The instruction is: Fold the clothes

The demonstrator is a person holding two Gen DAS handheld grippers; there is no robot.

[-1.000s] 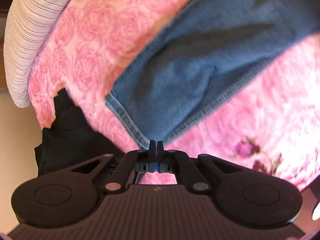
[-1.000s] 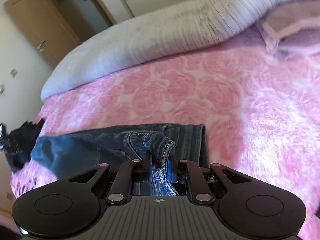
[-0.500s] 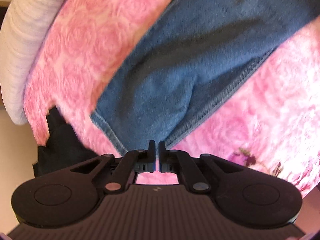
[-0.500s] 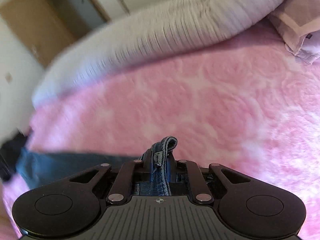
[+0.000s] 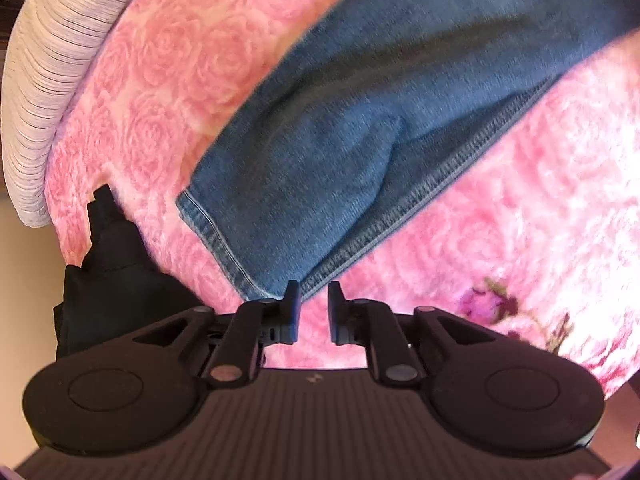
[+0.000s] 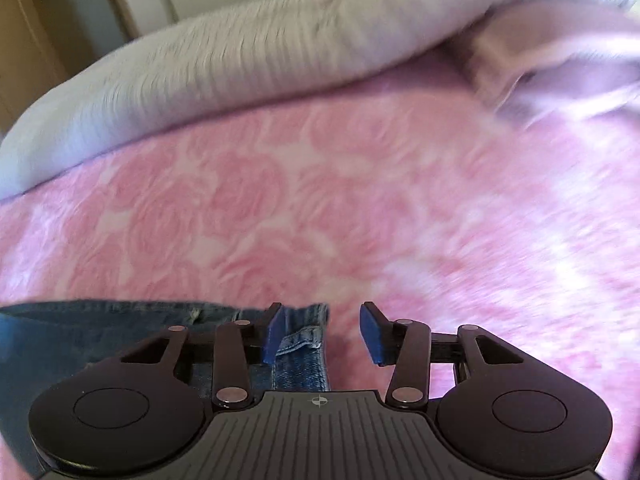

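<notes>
Both sets of jaws parted, gripping nothing: left gripper (image 5: 313, 295) narrowly, jeans (image 5: 384, 128) hem just ahead; right gripper (image 6: 320, 316) wider, waistband (image 6: 304, 344) between, on pink blanket (image 6: 360, 200).

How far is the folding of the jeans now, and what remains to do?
Done: the jeans lie stretched on the pink blanket, with no fold in view. In hand: nothing; the left hand-held gripper is open just beyond the leg hem, and the right hand-held gripper is open around the waistband. Left: probably all the folding, and the black garment at the bed edge.
</notes>
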